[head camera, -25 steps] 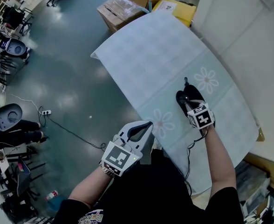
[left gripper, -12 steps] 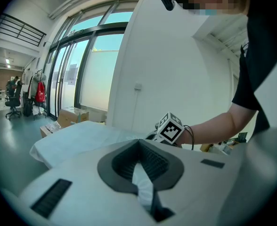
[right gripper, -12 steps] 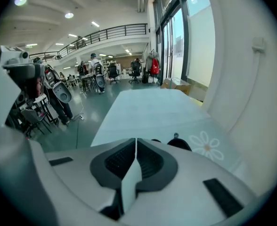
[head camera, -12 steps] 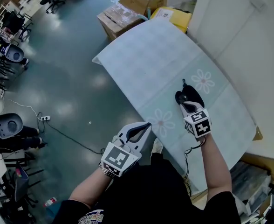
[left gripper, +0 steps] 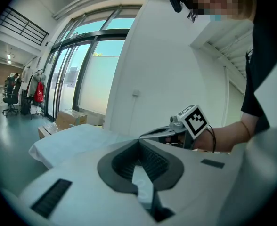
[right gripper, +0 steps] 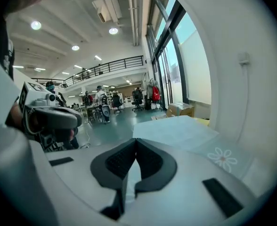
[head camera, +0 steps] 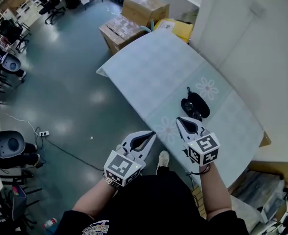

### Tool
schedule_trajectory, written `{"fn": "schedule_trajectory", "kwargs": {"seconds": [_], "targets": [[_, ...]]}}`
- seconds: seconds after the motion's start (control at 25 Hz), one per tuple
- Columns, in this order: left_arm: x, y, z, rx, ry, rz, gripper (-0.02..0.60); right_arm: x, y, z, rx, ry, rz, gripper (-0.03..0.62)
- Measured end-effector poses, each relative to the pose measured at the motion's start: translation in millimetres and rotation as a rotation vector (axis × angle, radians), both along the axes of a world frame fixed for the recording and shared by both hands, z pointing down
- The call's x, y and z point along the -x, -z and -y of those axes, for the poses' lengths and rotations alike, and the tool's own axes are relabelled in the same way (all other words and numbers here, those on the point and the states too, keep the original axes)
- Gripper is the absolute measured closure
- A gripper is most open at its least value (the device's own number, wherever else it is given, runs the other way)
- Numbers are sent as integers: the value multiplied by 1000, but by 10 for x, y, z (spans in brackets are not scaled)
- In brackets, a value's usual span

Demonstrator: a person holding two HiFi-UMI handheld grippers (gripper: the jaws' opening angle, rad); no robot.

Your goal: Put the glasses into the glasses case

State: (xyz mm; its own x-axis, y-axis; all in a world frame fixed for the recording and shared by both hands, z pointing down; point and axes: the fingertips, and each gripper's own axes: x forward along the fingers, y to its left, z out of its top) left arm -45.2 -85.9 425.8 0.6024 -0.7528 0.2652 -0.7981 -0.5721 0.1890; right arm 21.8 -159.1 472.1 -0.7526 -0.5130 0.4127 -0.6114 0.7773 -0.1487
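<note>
Toward the near end of the pale blue cloth-covered tabletop [head camera: 154, 67], between two white flower prints [head camera: 207, 88], lies the black oval glasses case [head camera: 196, 105]; the glasses cannot be told apart from it. The white right gripper [head camera: 180, 120] hovers by the tabletop's left edge, near the case, its jaws pressed together on nothing. The white left gripper [head camera: 153, 135] hangs beyond that edge above the grey floor [head camera: 75, 92], jaws likewise pressed together, empty.
</note>
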Motion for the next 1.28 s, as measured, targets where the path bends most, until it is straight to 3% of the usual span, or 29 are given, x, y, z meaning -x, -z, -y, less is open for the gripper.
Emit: {"fn": "schedule_trajectory", "kwargs": {"seconds": [0.48,1.28], "targets": [[263,138,-295,-40,-82,-12,554,353,450,-627,-50,-71,96,571],[621,-26,-767,-7,-223,-34,554,731,342,-1389,-27,-202,110,571]]}}
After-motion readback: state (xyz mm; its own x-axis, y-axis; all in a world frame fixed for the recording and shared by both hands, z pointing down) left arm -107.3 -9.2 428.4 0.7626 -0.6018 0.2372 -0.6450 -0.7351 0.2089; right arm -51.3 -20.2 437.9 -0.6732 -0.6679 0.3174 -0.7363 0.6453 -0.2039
